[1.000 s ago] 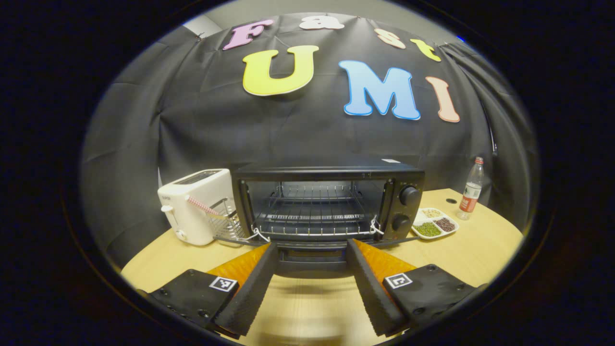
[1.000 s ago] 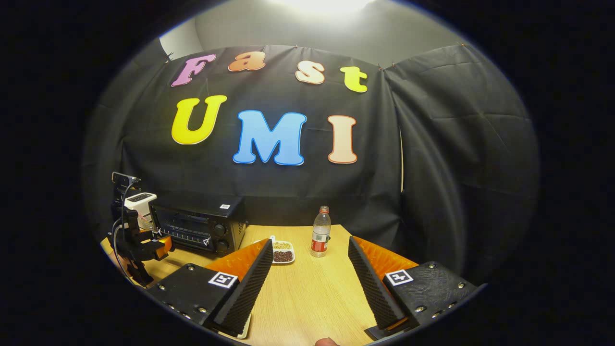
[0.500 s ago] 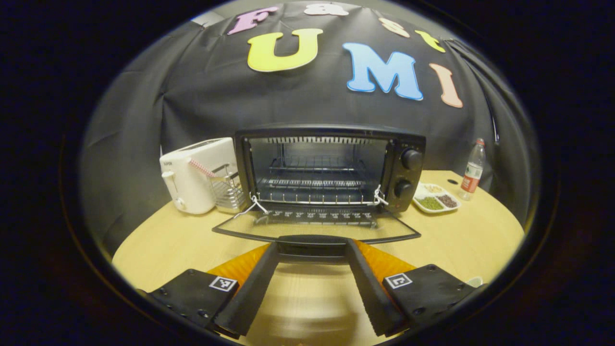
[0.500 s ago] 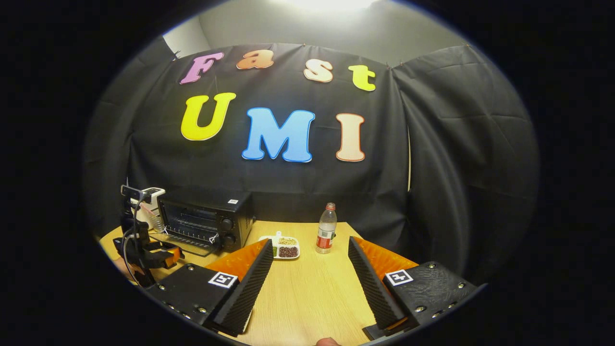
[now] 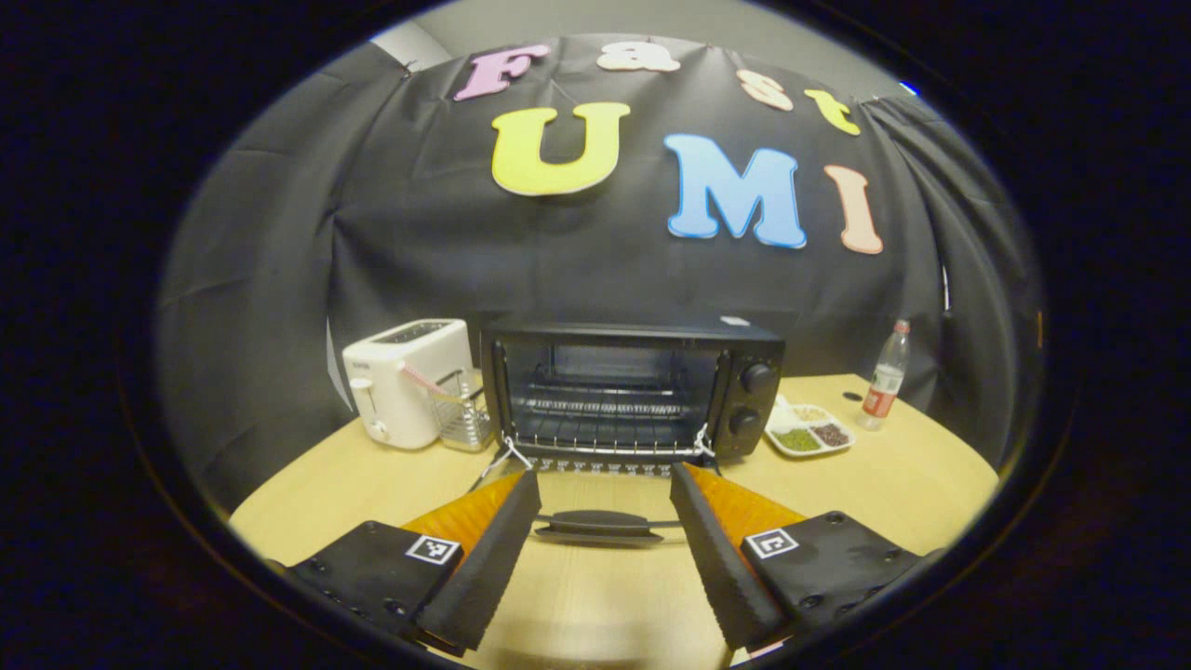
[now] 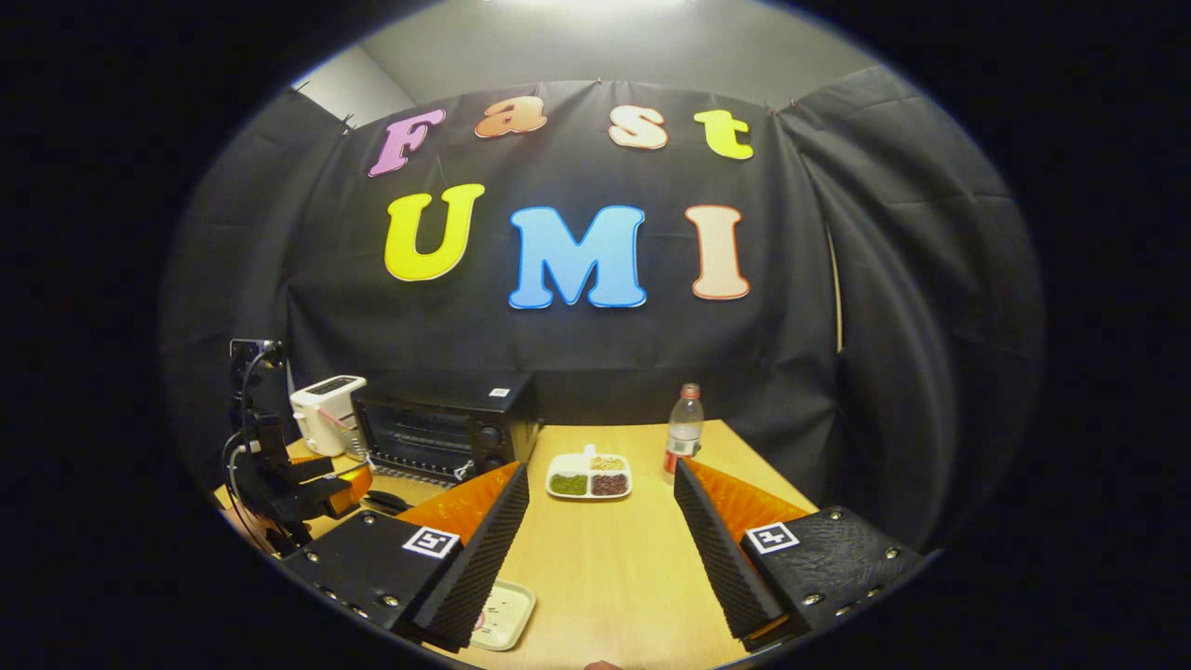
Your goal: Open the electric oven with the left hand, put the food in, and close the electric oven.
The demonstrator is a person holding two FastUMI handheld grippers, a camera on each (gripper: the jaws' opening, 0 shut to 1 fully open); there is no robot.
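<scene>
In the left gripper view the left gripper (image 5: 600,540) hangs spread, gripping nothing, before the electric oven (image 5: 633,391), whose door handle (image 5: 595,526) lies between its fingers, while the right gripper view shows the right gripper (image 6: 600,549) spread over the table (image 6: 605,568) beside a small tray (image 6: 502,614).

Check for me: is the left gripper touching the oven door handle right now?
Apart. In the left gripper view the left gripper is open, and the door handle lies between its fingers with bare table showing on either side of it.
</scene>
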